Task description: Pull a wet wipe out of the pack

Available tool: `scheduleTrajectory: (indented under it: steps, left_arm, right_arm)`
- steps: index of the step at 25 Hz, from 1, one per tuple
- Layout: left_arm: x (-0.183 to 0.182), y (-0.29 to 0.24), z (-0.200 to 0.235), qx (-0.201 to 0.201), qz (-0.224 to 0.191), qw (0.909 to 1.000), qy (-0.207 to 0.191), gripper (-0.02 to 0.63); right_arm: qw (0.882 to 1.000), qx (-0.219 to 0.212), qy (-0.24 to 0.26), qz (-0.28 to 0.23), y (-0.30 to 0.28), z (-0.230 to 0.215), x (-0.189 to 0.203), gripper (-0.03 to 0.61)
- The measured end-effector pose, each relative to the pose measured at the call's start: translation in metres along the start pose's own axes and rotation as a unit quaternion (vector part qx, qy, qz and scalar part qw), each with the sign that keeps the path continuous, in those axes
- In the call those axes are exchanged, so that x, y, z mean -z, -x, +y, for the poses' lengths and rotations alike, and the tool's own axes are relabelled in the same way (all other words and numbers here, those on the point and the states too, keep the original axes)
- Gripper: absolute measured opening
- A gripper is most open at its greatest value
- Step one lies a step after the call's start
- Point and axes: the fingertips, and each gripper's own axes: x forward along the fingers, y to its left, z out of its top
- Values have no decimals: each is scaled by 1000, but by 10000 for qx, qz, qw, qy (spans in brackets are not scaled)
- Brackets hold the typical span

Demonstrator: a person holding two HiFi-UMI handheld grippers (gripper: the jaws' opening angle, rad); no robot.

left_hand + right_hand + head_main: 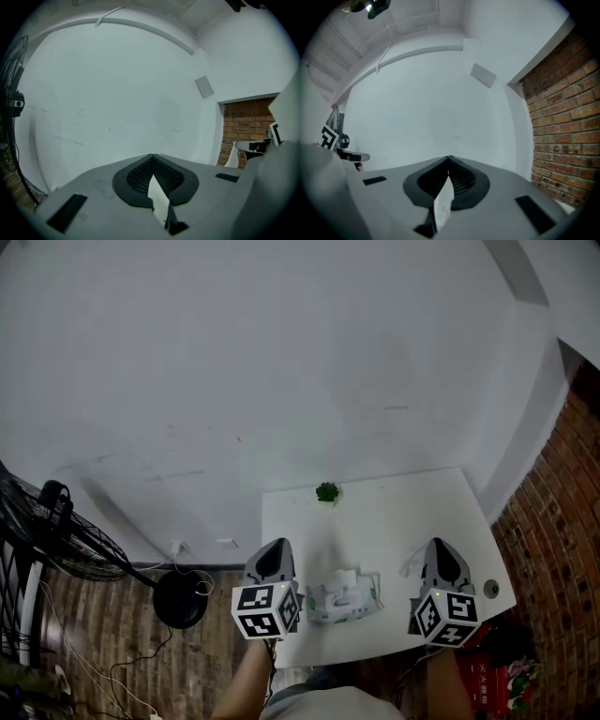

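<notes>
The wet wipe pack (343, 604) lies on the white table (394, 512) near its front edge, with a white wipe (346, 577) sticking up from its opening. My left gripper (273, 553) hangs left of the pack, raised and pointing at the wall. Its jaws meet at the tips (151, 155), with only a pale sliver showing behind them. My right gripper (439, 547) is right of the pack, its jaws closed (449, 158) on a white wet wipe (442, 202). That wipe (411, 566) hangs at its left side and also shows in the left gripper view (232, 157).
A small green plant (326, 491) stands at the table's far edge. A round grey disc (491, 589) lies by the right front corner. A standing fan (66, 540) and cables are on the floor to the left. A brick wall (562, 136) is to the right.
</notes>
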Motion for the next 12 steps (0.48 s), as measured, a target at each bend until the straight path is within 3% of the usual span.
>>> scheduleTrajectory:
  steps: [12]
  left_arm:
    - [4, -7, -7, -15, 55, 10000, -3, 3]
  right_arm:
    - [10000, -24, -50, -24, 0, -11, -2, 3]
